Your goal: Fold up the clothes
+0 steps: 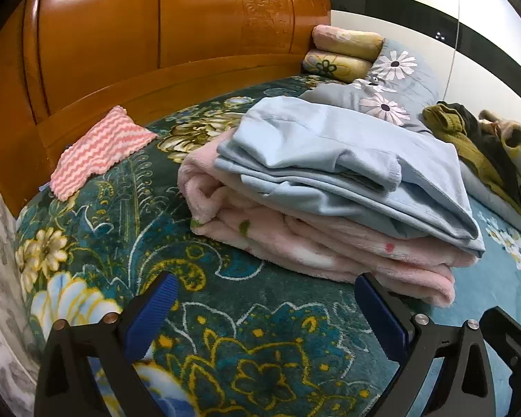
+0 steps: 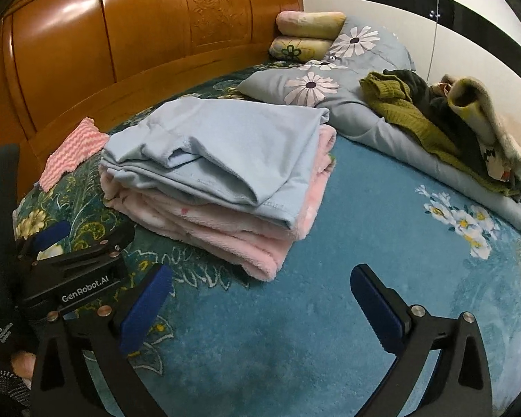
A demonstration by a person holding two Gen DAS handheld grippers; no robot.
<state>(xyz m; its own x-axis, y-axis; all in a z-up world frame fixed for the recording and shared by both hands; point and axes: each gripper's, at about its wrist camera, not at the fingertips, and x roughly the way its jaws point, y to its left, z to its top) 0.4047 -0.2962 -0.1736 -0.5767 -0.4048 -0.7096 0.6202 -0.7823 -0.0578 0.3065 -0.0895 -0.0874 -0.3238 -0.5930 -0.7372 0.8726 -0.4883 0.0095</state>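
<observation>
A folded light blue garment [image 1: 333,160] [image 2: 222,146] lies on top of a folded fluffy pink garment [image 1: 295,243] [image 2: 232,229] on the bed. My left gripper [image 1: 264,295] is open and empty, just in front of this stack; it also shows in the right wrist view [image 2: 52,239] at the left. My right gripper [image 2: 260,285] is open and empty, to the right of and in front of the stack. A heap of unfolded clothes, olive green [image 2: 403,114] and beige [image 2: 482,118], lies at the far right [image 1: 469,139].
A blue-green flowered blanket [image 2: 312,330] [image 1: 225,330] covers the bed. A pink zigzag cloth [image 1: 100,149] [image 2: 71,153] lies by the wooden headboard [image 1: 139,41] [image 2: 121,34]. A grey daisy quilt [image 2: 330,80] and two rolled pillows [image 2: 305,34] sit at the back. A white wardrobe [image 2: 434,41] stands behind.
</observation>
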